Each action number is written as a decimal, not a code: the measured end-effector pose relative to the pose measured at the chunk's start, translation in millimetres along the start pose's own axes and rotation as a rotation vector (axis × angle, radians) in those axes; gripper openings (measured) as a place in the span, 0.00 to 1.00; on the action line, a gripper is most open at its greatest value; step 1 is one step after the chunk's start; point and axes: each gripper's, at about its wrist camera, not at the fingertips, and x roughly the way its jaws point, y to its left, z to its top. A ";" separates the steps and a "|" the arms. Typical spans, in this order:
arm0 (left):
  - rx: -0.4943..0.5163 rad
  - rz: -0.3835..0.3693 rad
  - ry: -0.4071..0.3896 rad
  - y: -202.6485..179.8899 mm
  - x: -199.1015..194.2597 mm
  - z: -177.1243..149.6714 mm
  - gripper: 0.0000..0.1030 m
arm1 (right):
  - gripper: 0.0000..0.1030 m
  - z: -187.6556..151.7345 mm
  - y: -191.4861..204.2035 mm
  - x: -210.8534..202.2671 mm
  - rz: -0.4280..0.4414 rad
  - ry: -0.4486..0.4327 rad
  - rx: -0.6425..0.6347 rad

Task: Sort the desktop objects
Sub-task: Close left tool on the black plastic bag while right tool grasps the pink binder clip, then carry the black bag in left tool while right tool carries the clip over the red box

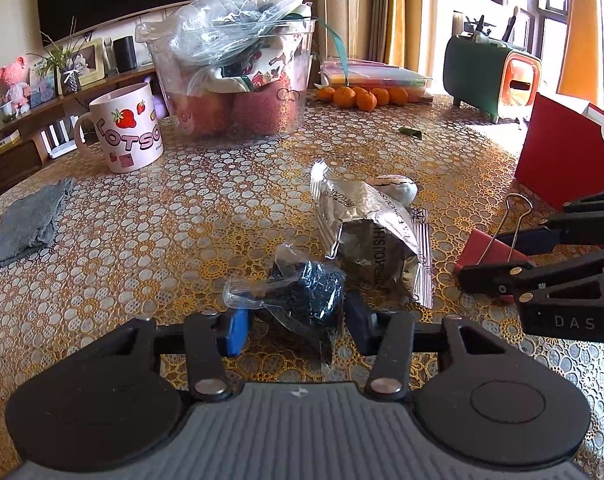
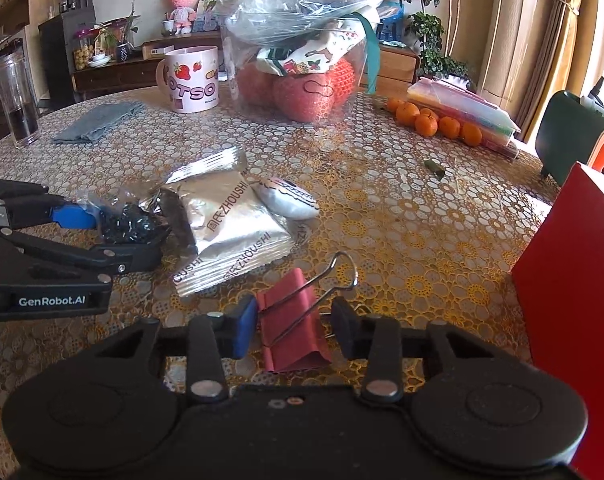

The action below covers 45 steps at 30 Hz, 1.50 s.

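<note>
Left wrist view: left gripper (image 1: 296, 326) at lower centre, fingers either side of a clear bag of dark beads (image 1: 302, 294); contact with the pads is not certain, so whether it grips cannot be told. Just beyond, mid-frame: silver foil packets (image 1: 372, 236), a white pebble-like object (image 1: 396, 188) touching their far edge. Upper left: strawberry mug (image 1: 122, 132), grey cloth (image 1: 30, 224). Upper centre: clear tub (image 1: 230, 80) of fruit. Right edge: red box (image 1: 562, 160), red binder clip (image 1: 488, 252) with the right gripper around it.

Right wrist view: right gripper (image 2: 294, 330) at lower centre, jaws set apart, straddling the binder clip (image 2: 292, 332); the left pad is near the clip body, the right pad stands clear, so not yet closed on it. Red box (image 2: 574, 300) at right edge. Oranges (image 2: 434, 122) upper right.

Step in hand, by judgement: both grippers approaching a pick. Next move calls for closing on the clip body, not its wire handles, and lifting it, probably toward the red box.
</note>
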 end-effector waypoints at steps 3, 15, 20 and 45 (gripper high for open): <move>-0.005 0.006 0.002 0.5 -0.3 0.2 0.39 | 0.32 0.3 5.8 -0.7 -0.016 -0.003 -0.030; -0.075 -0.010 0.027 1.5 -14.2 -4.9 0.36 | 0.31 -3.9 1.4 -12.1 -0.017 -0.018 -0.005; -0.088 -0.030 0.031 -5.5 -26.7 -9.4 0.36 | 0.31 -8.1 -4.8 -21.9 -0.020 -0.022 0.029; -0.022 -0.140 -0.052 -92.1 -93.7 22.8 0.36 | 0.31 -24.7 -37.5 -116.2 -0.024 -0.127 0.120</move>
